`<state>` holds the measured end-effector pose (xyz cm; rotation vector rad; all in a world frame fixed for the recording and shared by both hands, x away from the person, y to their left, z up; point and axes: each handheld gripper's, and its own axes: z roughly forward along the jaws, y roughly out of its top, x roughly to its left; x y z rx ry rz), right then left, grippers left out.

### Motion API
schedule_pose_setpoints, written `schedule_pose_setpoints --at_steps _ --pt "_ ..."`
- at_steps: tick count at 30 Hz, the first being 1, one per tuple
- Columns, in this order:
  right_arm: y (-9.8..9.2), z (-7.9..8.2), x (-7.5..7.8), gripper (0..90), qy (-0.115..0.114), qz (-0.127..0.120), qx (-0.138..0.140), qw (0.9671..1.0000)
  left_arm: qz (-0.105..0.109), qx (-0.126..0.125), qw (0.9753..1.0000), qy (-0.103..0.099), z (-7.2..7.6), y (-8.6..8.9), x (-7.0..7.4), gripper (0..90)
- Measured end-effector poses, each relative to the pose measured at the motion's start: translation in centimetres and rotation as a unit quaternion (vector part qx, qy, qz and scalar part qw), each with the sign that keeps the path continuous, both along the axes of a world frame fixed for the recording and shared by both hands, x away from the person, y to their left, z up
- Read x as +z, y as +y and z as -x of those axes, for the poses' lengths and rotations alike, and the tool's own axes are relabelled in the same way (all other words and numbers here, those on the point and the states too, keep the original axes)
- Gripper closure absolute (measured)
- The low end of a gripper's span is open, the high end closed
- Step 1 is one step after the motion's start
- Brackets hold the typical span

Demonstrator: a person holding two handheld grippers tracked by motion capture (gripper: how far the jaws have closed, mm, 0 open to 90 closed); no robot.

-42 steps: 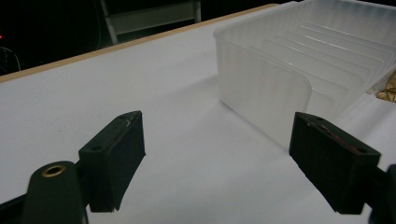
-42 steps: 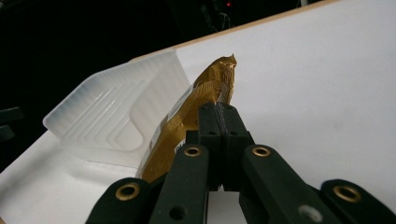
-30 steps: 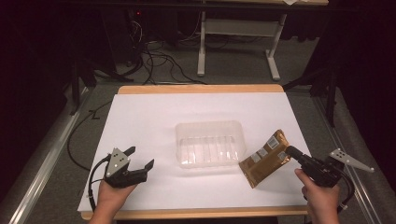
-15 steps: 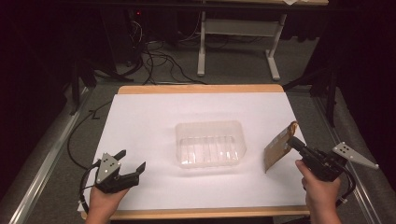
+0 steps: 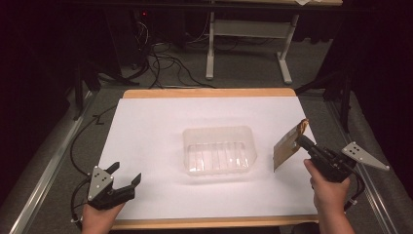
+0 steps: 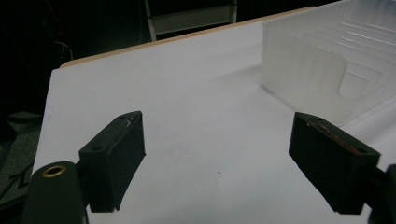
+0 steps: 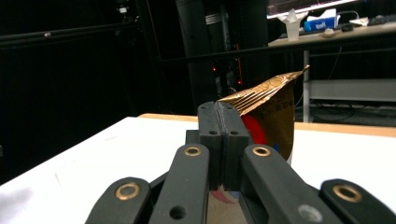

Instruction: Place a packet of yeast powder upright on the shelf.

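White surface [image 5: 160, 126] is bearing a clear tray [image 5: 219, 150] mid-frame; right gripper [image 5: 303, 142], fingers pinching a gold pouch [image 5: 288, 147], is carrying it; tray-ward next; left gripper [image 5: 125, 176] is idling, fingers spread.

Gold pouch [image 7: 273, 116] lower part behind right gripper [image 7: 219, 140] jaws

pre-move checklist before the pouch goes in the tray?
1. Right tool shut on pouch: ok, jaws closed on its crimped edge.
2. Pouch off the table: ok, held up.
3. Tray free of items: ok.
4. Tray upright, opening up: ok.
5. Left tool away from tray: ok, open, near the front left corner.
6. Grip firm enough to hold: cannot tell.
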<state>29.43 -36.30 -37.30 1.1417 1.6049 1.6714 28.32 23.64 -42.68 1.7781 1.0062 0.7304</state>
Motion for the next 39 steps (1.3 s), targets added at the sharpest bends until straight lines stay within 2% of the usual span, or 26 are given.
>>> schedule_pose_setpoints --at_steps 5,17,23,39 --pt "0.7 -0.1 0.4 90.0 -0.015 0.013 0.007 0.9998 0.000 0.006 1.0000 -0.001 0.3 0.4 0.1 19.0" --pt "1.3 0.2 1.7 90.0 -0.039 0.001 0.016 0.9991 -0.001 0.002 1.0000 -0.004 0.3 0.1 0.0 19.0" --pt "2.0 0.3 2.8 90.0 -0.054 0.004 0.026 0.9982 0.003 0.002 1.0000 -0.004 0.3 0.3 0.0 19.0" --pt "4.8 -0.2 5.6 90.0 -0.068 0.010 0.059 0.9959 0.005 0.002 1.0000 -0.006 0.3 0.3 0.1 19.0"
